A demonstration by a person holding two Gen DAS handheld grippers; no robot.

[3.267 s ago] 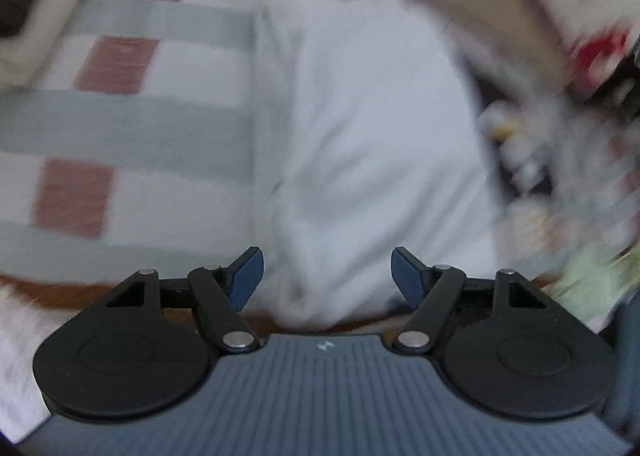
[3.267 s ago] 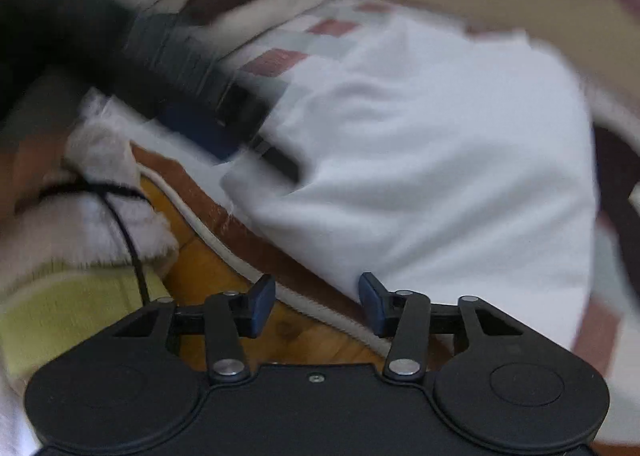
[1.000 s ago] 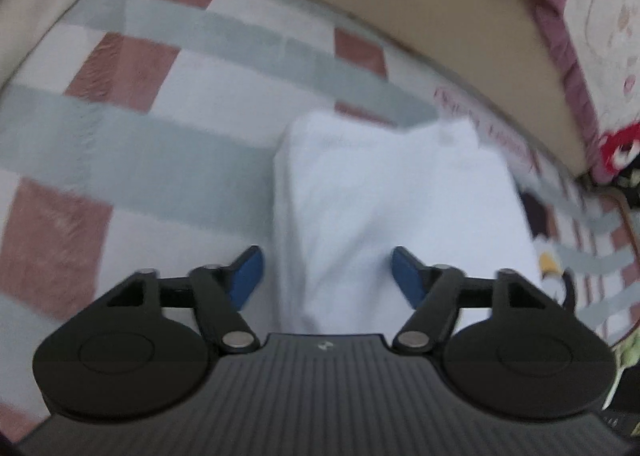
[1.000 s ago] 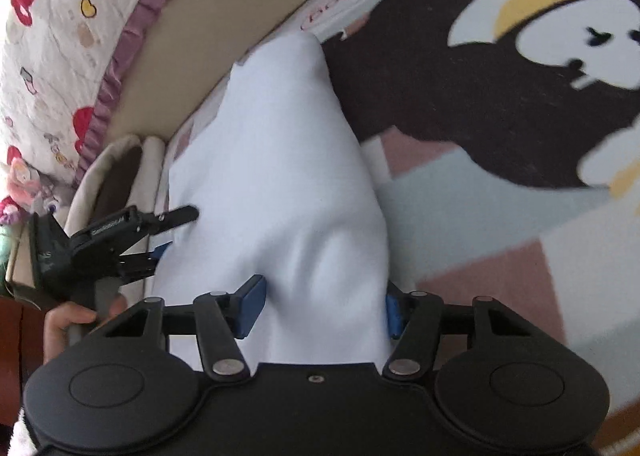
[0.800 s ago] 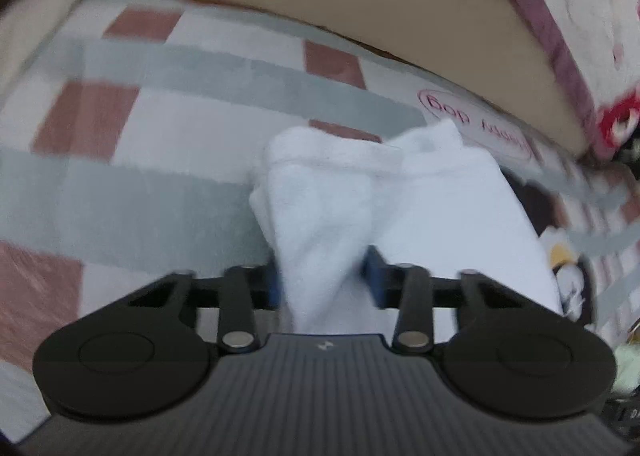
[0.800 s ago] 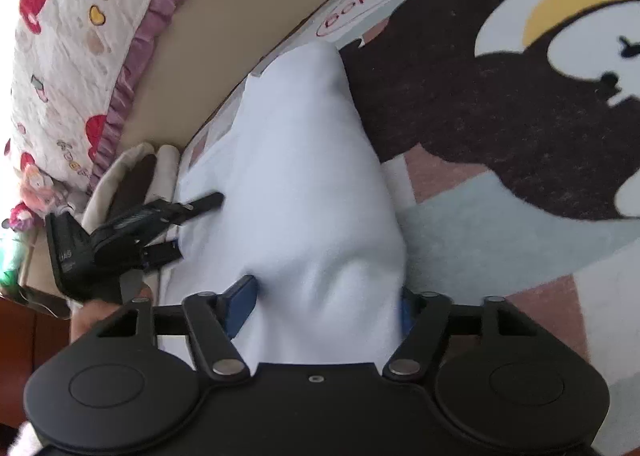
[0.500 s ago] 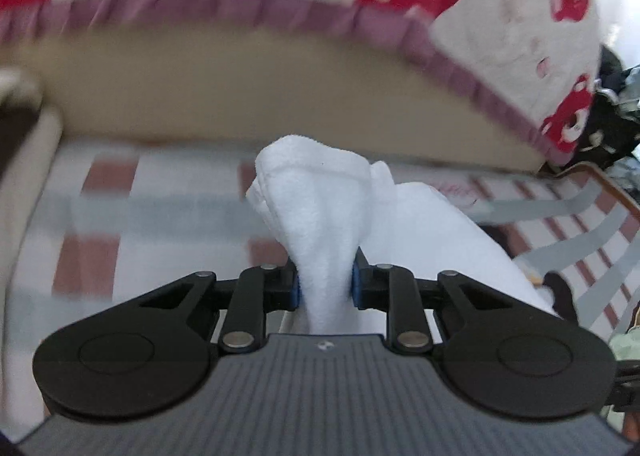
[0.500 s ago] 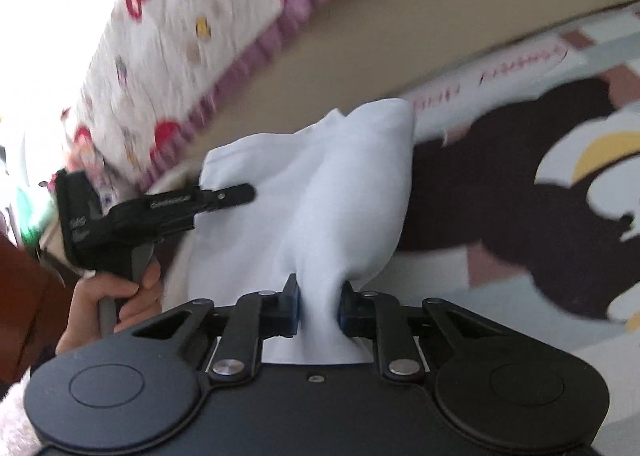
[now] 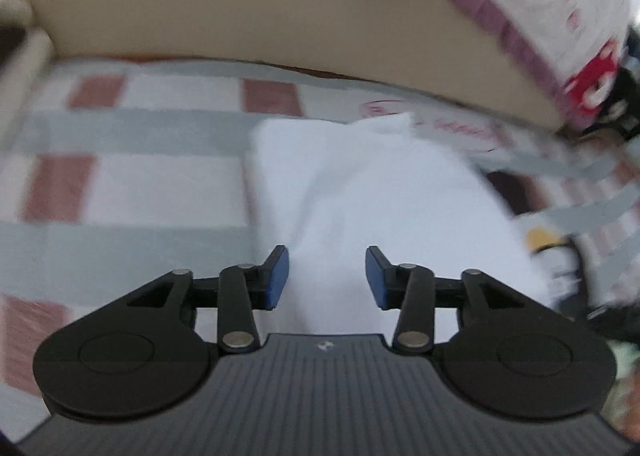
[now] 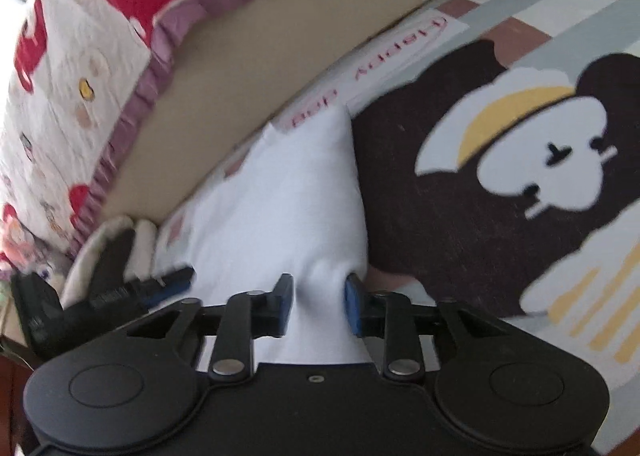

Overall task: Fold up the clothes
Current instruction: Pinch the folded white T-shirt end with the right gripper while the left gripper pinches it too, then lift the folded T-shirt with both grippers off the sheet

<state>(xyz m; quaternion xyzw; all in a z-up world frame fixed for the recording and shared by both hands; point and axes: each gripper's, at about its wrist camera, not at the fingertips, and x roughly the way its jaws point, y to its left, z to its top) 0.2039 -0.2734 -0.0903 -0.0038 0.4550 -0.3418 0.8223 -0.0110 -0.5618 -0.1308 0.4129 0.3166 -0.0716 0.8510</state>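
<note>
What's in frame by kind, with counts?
White garments: 1, folded
Patterned blankets: 1, checked with a cartoon dog
Printed quilts: 1, purple ruffle
Grippers: 2, left gripper, right gripper
Total: 5

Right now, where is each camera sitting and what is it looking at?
Left wrist: on the left gripper, looking along its open fingers at the white cloth on the checked blanket.
Right wrist: on the right gripper, fingers nipping the cloth; left gripper shows too.
Both share the cloth and blanket.
</note>
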